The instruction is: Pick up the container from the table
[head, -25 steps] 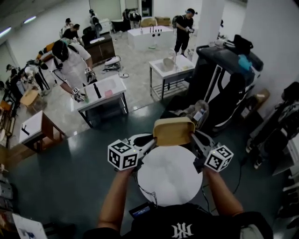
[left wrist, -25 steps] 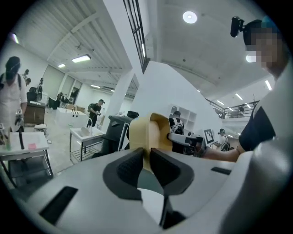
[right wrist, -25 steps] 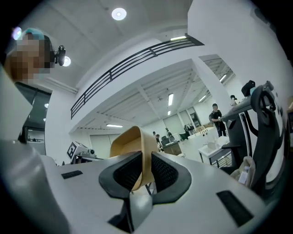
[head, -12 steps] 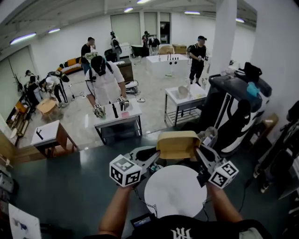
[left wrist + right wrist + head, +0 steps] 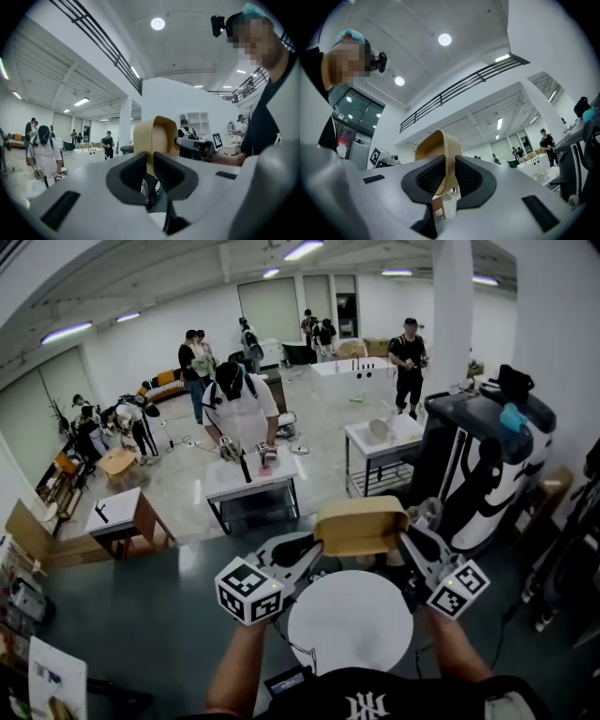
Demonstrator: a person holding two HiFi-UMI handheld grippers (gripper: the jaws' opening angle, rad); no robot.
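A tan container [image 5: 361, 526] is being held aloft beyond the far edge of a round white bench [image 5: 350, 624]. The left gripper [image 5: 150, 165] is clamping one end wall of the container between its jaws. The right gripper [image 5: 450, 174] is pinching the opposite wall. Behind them, people [image 5: 241, 409] are working at white benches [image 5: 251, 479] across the hall.

Tan container [image 5: 360, 524], white table [image 5: 349, 624] (black-and-white marker cubes [image 5: 248, 591])

Overhead, long white ceiling strip lights [image 5: 302, 249] light the hall evenly; round ceiling lamps [image 5: 158, 23] glare. Gripper views bend strongly, with black corners and blurred foreground.
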